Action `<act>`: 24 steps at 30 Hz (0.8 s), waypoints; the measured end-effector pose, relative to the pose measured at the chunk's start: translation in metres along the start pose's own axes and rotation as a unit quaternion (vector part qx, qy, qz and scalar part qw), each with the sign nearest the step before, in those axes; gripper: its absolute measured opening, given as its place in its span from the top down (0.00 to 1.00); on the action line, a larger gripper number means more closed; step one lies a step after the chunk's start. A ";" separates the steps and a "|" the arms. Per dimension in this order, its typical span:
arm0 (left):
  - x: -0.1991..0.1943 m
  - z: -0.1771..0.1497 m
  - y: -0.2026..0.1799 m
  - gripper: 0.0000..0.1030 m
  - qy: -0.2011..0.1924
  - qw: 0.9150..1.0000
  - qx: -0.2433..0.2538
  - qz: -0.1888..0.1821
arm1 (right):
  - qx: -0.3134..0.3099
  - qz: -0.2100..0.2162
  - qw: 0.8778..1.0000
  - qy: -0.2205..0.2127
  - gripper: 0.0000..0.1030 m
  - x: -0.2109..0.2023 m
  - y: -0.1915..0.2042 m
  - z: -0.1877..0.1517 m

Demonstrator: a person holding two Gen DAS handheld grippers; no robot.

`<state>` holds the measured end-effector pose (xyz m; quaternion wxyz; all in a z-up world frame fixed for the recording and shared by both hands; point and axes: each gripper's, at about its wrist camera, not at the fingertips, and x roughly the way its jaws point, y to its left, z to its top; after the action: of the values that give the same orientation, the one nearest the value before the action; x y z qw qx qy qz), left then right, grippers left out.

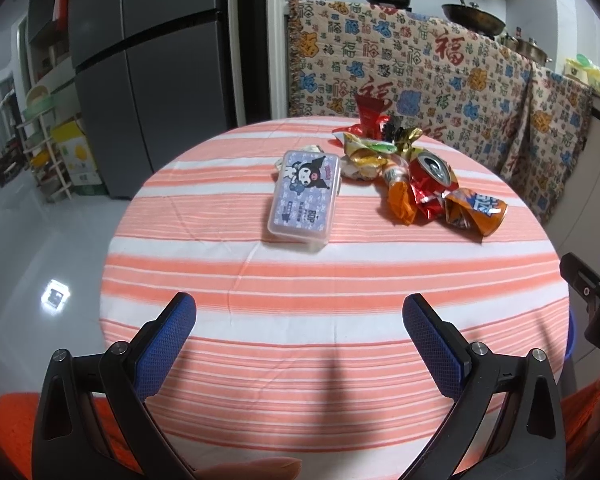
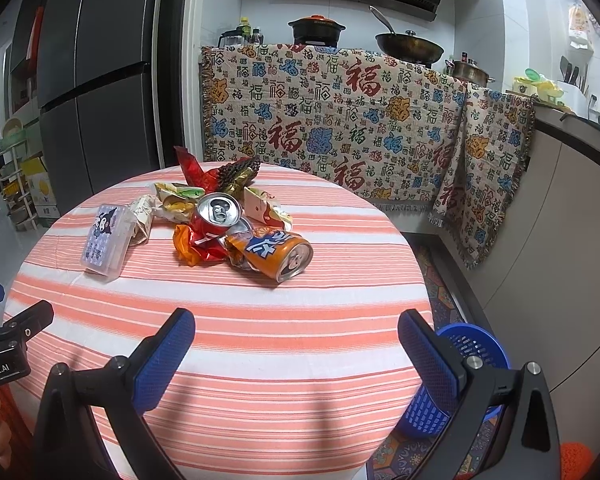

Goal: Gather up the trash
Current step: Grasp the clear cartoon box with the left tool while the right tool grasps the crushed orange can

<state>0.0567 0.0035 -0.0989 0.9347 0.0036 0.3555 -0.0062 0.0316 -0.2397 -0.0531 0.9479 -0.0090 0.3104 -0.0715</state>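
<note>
A heap of trash lies on the round striped table [image 1: 320,280] [image 2: 236,340]: a crushed red can [image 1: 434,170] [image 2: 216,214], a crushed orange can [image 1: 476,210] [image 2: 272,254], an orange wrapper [image 1: 400,200] [image 2: 186,246] and several crumpled snack wrappers [image 1: 364,154] [image 2: 180,198]. Left of the heap lies a lilac cartoon box [image 1: 304,198] [image 2: 106,238]. My left gripper [image 1: 299,312] hangs open over the near side of the table, holding nothing. Further right, my right gripper [image 2: 296,330] is also open and empty. A blue slotted basket [image 2: 456,380] stands on the floor to the table's right.
A grey fridge [image 1: 148,72] stands behind the table on the left. A patterned cloth [image 2: 340,120] drapes the kitchen counter behind, with pots and a wok on top. A beige counter side [image 2: 552,248] runs along the right. A rack with boxes [image 1: 60,152] is far left.
</note>
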 end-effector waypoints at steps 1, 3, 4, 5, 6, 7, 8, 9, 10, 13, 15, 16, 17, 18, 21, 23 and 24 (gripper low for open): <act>0.002 0.000 -0.001 0.00 0.003 1.000 0.000 0.000 | -0.001 -0.001 1.000 0.001 0.00 0.001 0.000 0.000; 0.006 0.001 -0.002 0.00 0.009 1.000 0.002 0.001 | -0.002 -0.001 1.000 0.002 0.00 0.002 0.000 -0.001; 0.009 0.003 -0.005 0.00 0.014 1.000 0.006 0.003 | -0.003 -0.002 1.000 0.003 0.00 0.003 0.000 -0.001; 0.012 0.004 -0.007 0.00 0.016 1.000 0.010 0.003 | -0.004 -0.003 1.000 0.005 0.00 0.005 -0.001 -0.002; 0.015 0.006 -0.009 0.00 0.019 1.000 0.014 0.003 | -0.004 -0.004 1.000 0.006 0.00 0.006 0.000 -0.001; 0.019 0.008 -0.012 0.00 0.024 1.000 0.020 0.003 | -0.005 -0.005 1.000 0.008 0.00 0.008 -0.001 -0.001; 0.026 0.010 -0.015 0.00 0.030 0.999 0.026 0.004 | -0.007 -0.007 1.000 0.010 0.00 0.010 -0.001 -0.001; 0.030 0.011 -0.017 0.00 0.033 0.999 0.030 0.005 | -0.010 -0.009 1.000 0.013 0.00 0.013 0.000 -0.001; 0.036 0.011 -0.019 0.00 0.039 0.999 0.034 0.006 | -0.015 -0.011 1.000 0.018 0.00 0.018 0.000 -0.002; 0.060 0.013 -0.022 0.00 0.061 0.997 0.044 0.018 | -0.027 -0.012 0.998 0.047 0.00 0.038 0.000 -0.005; 0.078 0.013 -0.020 0.00 0.083 0.995 0.043 0.021 | -0.031 -0.006 0.997 0.075 0.00 0.057 0.000 -0.009; 0.083 0.014 -0.020 0.00 0.088 0.995 0.042 0.022 | -0.034 -0.002 0.995 0.089 0.00 0.065 0.001 -0.010; 0.090 0.014 -0.019 0.00 0.095 0.994 0.041 0.025 | -0.037 0.003 0.994 0.104 0.00 0.075 0.001 -0.012; 0.095 0.015 -0.018 0.00 0.100 0.994 0.040 0.026 | -0.041 0.007 0.992 0.115 0.00 0.082 0.002 -0.014; 0.110 0.017 -0.014 0.00 0.110 0.993 0.029 0.018 | -0.050 0.021 0.987 0.150 0.00 0.106 0.003 -0.019; 0.116 0.021 -0.010 0.00 0.113 0.993 0.018 0.008 | -0.041 0.041 0.986 0.157 0.00 0.117 0.000 -0.019; 0.119 0.022 -0.009 0.00 0.113 0.994 0.014 0.004 | -0.038 0.045 0.985 0.162 0.00 0.120 -0.001 -0.018</act>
<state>0.1605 -0.0067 -0.1618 0.8884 0.0189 0.4585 -0.0070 0.1166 -0.2575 -0.1378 0.8863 -0.0192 0.4623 -0.0179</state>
